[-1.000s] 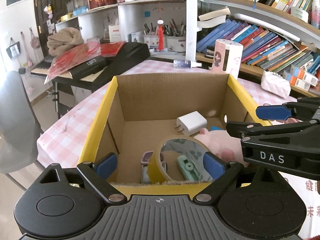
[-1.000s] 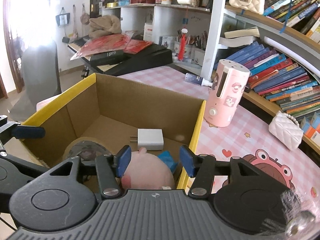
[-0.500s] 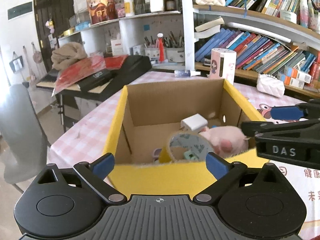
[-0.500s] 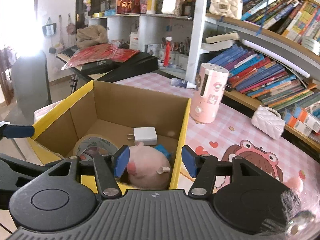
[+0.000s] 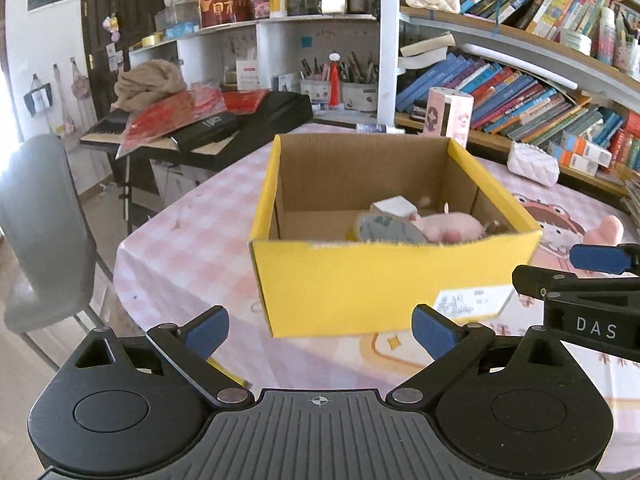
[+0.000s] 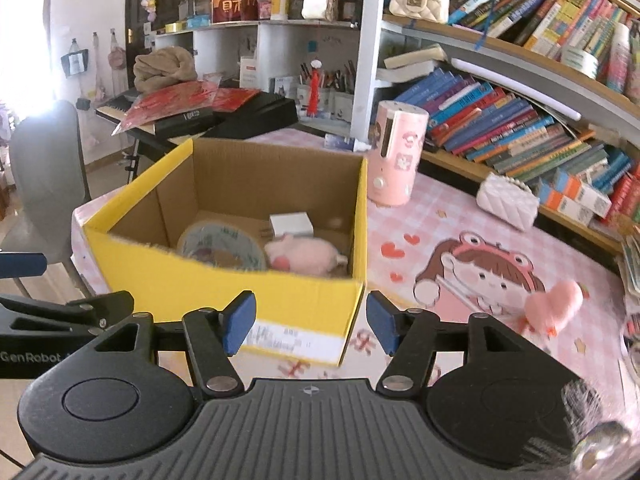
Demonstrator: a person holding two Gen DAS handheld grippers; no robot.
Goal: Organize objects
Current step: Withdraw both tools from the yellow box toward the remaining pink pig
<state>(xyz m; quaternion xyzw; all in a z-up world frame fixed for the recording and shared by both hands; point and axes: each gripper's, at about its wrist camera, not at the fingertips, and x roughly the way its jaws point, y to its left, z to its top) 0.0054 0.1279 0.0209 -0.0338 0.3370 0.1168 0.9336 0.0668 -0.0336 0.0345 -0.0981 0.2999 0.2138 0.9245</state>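
One rectangular corrugated cardboard box (image 5: 384, 288)

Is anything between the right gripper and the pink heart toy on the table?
Nothing visible. The right gripper is open and empty; the pink heart toy lies alone on the tablecloth to its right, with the yellow box off to the left.

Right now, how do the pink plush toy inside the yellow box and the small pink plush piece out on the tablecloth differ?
The pink plush toy lies inside the yellow box, beside the tape roll; the small pink plush piece lies alone on the tablecloth, outside the box. The toy looks bigger and rounded, the piece smaller and blurred. Both are soft, pink and ungripped.
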